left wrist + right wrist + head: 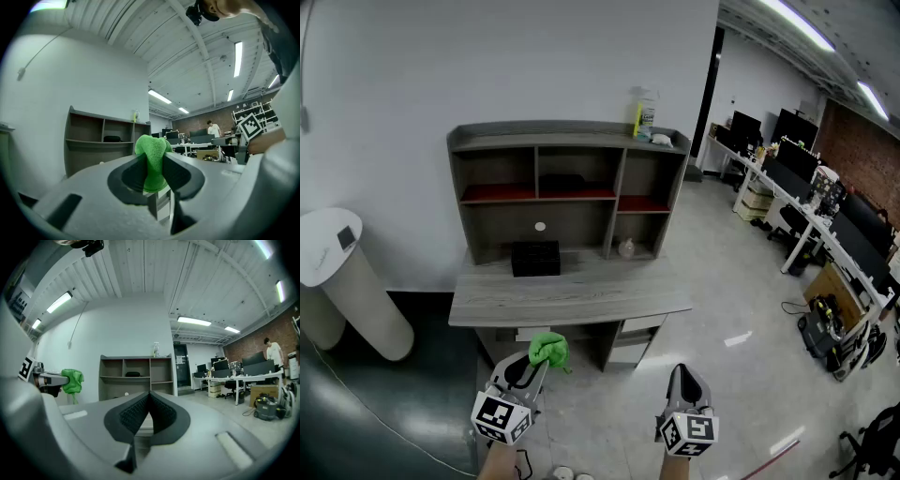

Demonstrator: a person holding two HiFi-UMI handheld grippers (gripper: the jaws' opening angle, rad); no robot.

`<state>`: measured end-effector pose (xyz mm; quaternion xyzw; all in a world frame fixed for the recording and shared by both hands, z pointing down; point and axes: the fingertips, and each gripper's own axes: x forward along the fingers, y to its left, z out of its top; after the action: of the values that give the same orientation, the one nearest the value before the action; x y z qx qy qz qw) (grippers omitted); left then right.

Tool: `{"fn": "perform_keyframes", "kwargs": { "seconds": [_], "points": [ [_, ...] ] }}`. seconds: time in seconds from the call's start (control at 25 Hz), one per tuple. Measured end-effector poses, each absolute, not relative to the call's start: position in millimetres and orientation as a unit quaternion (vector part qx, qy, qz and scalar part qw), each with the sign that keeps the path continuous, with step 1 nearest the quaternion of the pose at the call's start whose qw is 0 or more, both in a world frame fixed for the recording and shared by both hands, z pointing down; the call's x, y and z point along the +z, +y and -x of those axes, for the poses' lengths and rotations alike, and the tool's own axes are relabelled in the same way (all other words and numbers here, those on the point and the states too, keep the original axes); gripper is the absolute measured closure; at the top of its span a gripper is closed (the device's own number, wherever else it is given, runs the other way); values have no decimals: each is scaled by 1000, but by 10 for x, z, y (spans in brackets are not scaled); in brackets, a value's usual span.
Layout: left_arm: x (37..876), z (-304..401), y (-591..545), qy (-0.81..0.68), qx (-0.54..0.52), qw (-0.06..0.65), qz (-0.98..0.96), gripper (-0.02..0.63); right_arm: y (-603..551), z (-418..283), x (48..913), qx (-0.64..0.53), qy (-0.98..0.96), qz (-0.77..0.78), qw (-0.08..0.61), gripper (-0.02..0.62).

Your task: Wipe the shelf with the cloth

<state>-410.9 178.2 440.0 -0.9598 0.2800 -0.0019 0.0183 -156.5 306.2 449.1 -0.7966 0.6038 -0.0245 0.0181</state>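
A grey desk with a shelf unit (pixel 567 187) stands against the white wall ahead; it also shows far off as the shelf (pixel 105 140) and the shelf (pixel 136 376). My left gripper (pixel 532 364) is shut on a bunched green cloth (pixel 548 350), held in the air in front of the desk's front edge. The cloth (pixel 152 161) bulges out between the jaws, and the cloth (pixel 72 380) shows at the left of the right gripper view. My right gripper (pixel 686 382) is shut with nothing in it, at the same height to the right.
On the shelf's top stand a spray bottle (pixel 644 113) and a small white object (pixel 661 139). A black box (pixel 535 258) sits on the desk surface (pixel 572 295). A white cylinder stand (pixel 347 281) is at left. Office desks with monitors (pixel 797 187) line the right side.
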Motion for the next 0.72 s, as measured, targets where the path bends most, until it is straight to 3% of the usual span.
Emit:
{"fn": "perform_keyframes", "kwargs": {
  "seconds": [0.72],
  "points": [
    [4583,3988,1662,260,-15,-3,965,518,3019,1481,4581,-36,590,807,17,586]
  ]
}}
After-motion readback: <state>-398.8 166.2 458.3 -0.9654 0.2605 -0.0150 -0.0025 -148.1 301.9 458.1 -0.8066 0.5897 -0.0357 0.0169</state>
